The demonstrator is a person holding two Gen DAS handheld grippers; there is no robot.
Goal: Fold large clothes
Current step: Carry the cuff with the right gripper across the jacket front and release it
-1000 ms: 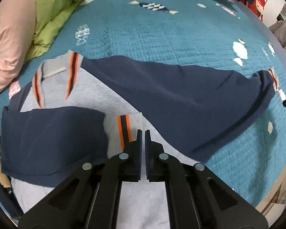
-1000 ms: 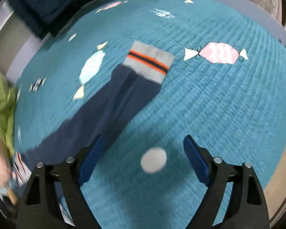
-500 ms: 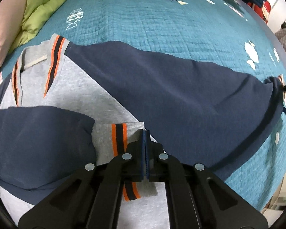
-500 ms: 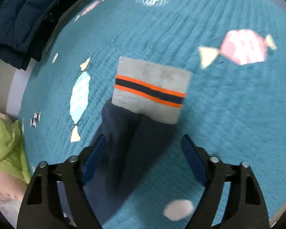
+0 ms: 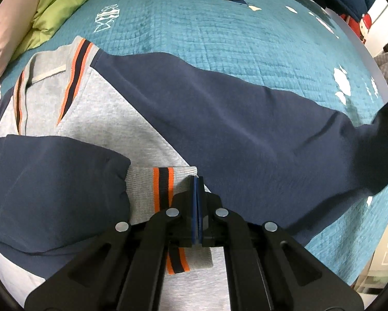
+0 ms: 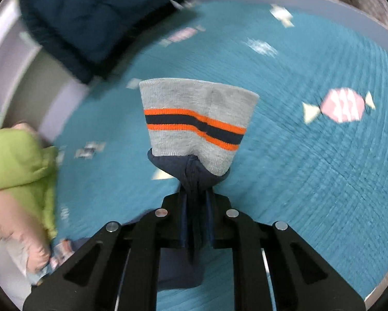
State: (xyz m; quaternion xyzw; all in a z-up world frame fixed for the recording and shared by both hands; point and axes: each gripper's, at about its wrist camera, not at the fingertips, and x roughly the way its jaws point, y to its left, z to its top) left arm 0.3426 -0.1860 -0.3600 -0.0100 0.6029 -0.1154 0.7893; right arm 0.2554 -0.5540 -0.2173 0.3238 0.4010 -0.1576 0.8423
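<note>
Sweater (image 5: 111, 119) on quilt (image 5: 219, 39): left tool (image 5: 197, 181) pressed together over cuff (image 5: 165, 181), right tool (image 6: 197, 197) pinching sleeve (image 6: 194, 178).

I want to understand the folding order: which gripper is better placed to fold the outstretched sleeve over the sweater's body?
Probably the right gripper: it is shut on the outstretched sleeve just behind its striped cuff. The left gripper rests shut at the already folded sleeve's cuff.

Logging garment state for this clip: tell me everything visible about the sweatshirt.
The sweatshirt looks like soft knit: grey body, navy sleeves, grey ribbed collar and cuffs striped orange and navy. It lies on the teal quilt. One sleeve is folded across the body, its cuff at the shut left gripper. The other sleeve stretches out; the right gripper pinches it behind the cuff.
</note>
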